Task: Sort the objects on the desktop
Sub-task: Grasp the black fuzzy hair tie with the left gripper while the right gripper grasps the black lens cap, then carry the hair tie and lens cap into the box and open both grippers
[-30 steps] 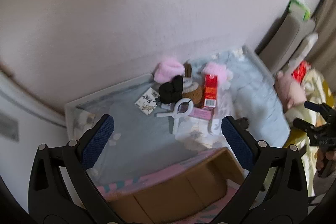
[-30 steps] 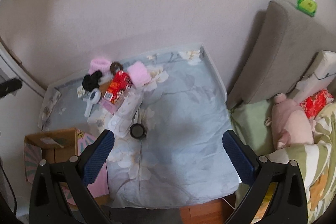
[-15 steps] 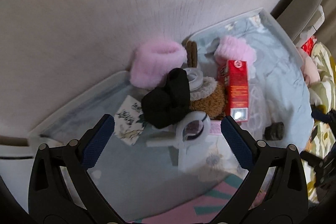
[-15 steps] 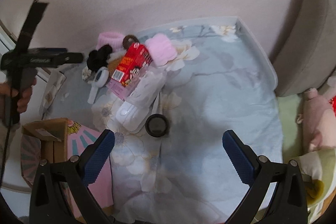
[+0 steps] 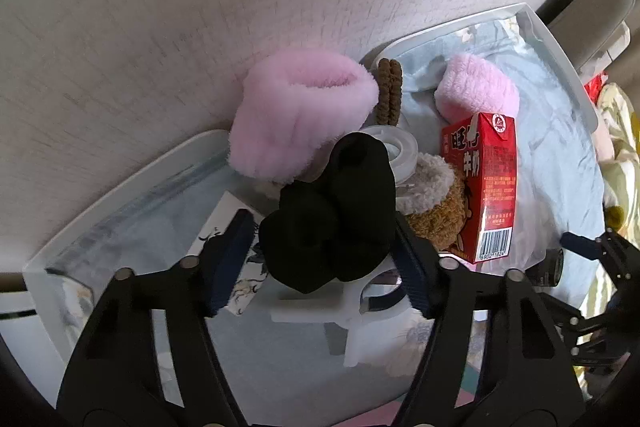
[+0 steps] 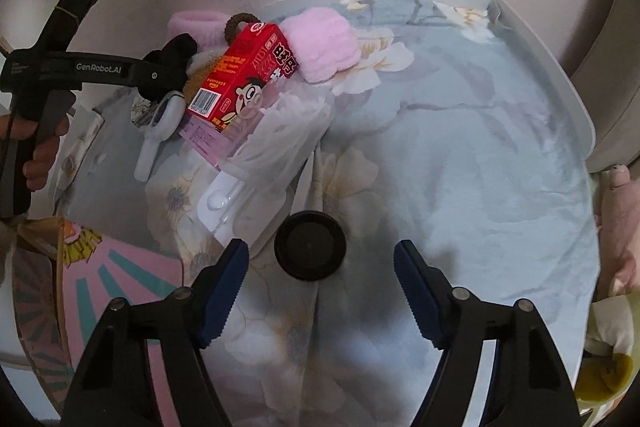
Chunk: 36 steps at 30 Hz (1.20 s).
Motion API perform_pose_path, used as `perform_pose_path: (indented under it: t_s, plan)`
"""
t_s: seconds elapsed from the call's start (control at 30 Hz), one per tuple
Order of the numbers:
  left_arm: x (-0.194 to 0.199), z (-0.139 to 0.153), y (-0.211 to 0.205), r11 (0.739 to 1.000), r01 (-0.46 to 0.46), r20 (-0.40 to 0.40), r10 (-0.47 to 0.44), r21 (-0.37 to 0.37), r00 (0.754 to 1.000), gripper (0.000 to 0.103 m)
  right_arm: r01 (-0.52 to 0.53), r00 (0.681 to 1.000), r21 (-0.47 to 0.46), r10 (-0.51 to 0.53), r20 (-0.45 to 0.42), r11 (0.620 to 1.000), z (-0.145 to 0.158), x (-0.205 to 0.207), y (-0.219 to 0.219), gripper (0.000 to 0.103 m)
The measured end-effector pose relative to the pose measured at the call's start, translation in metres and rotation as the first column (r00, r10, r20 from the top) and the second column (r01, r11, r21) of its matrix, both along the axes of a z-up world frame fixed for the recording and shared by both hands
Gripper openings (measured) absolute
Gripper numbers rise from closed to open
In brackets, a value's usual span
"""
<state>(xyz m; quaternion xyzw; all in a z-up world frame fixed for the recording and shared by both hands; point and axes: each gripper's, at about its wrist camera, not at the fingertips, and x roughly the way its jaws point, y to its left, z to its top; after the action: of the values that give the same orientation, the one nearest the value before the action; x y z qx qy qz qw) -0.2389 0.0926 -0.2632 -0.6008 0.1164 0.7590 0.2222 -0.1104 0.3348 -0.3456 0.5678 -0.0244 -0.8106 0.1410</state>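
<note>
My left gripper (image 5: 320,259) points steeply down over a black fabric bundle (image 5: 328,219). Its jaws are closing with the bundle between them; the right pad is at the fabric's edge and a sliver of gap shows at the left pad. My right gripper (image 6: 320,267) hangs over a round black lid (image 6: 310,245) on the flowered cloth. Those jaws are also closing, the lid lies just beyond the tips, and neither pad touches it. A red milk carton (image 5: 484,187) leans in the pile beside the bundle.
Around the bundle lie two pink fluffy cuffs (image 5: 300,115), a brown hair tie (image 5: 390,91), a tape roll (image 5: 396,147), a white magnifier (image 5: 352,307) and a card (image 5: 224,235). A bag of cotton swabs (image 6: 280,139) lies by the lid. The tray rim (image 6: 560,87) bounds the cloth; a patterned box (image 6: 100,287) stands left.
Both grippers have come down close to the tray and their jaws have narrowed. The left now straddles the black bundle; the right sits just short of the black lid.
</note>
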Motion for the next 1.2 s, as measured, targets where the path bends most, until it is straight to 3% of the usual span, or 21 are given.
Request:
perform_pose_path:
  t_s: [0.07,0.17,0.3,0.33,0.53,0.83,1.03,1.2]
  plan:
    - [0.000,-0.001,-0.001,1.000,0.002,0.000,-0.002,0.003,1.000,0.046,-0.006,1.000,0.001,0.006,-0.001,1.000,-0.005,-0.002,-0.001,0.069]
    - [0.003,0.000,-0.001,1.000,0.012,-0.010,-0.011,0.012,1.000,0.027,-0.008,1.000,0.010,0.008,0.005,1.000,-0.011,-0.004,-0.001,0.055]
    - [0.006,0.006,0.003,1.000,0.030,-0.040,-0.030,0.005,0.999,0.017,-0.015,1.000,0.003,0.015,-0.021,1.000,-0.010,-0.004,0.001,0.033]
    - [0.007,0.008,0.003,0.999,0.036,-0.047,-0.036,0.005,0.998,0.015,-0.009,1.000,-0.011,0.009,-0.018,1.000,-0.011,-0.004,0.004,0.033]
    - [0.003,0.029,-0.003,0.999,0.031,-0.075,-0.028,0.042,0.997,0.015,0.034,0.999,-0.076,-0.035,-0.007,0.996,-0.011,-0.001,0.020,0.033]
    - [0.014,0.078,-0.021,0.995,-0.009,-0.125,0.022,0.103,0.992,0.015,0.052,0.998,-0.044,-0.054,-0.035,0.998,0.009,0.006,0.021,0.033]
    - [0.056,0.136,-0.051,0.982,-0.065,-0.195,0.099,0.177,0.976,0.015,0.057,0.991,-0.018,-0.059,-0.122,0.998,0.060,0.012,0.008,0.033]
    - [0.107,0.170,-0.084,0.977,-0.132,-0.231,0.168,0.167,0.958,0.015,0.010,0.980,-0.041,-0.018,-0.199,0.999,0.105,0.023,-0.009,0.033]
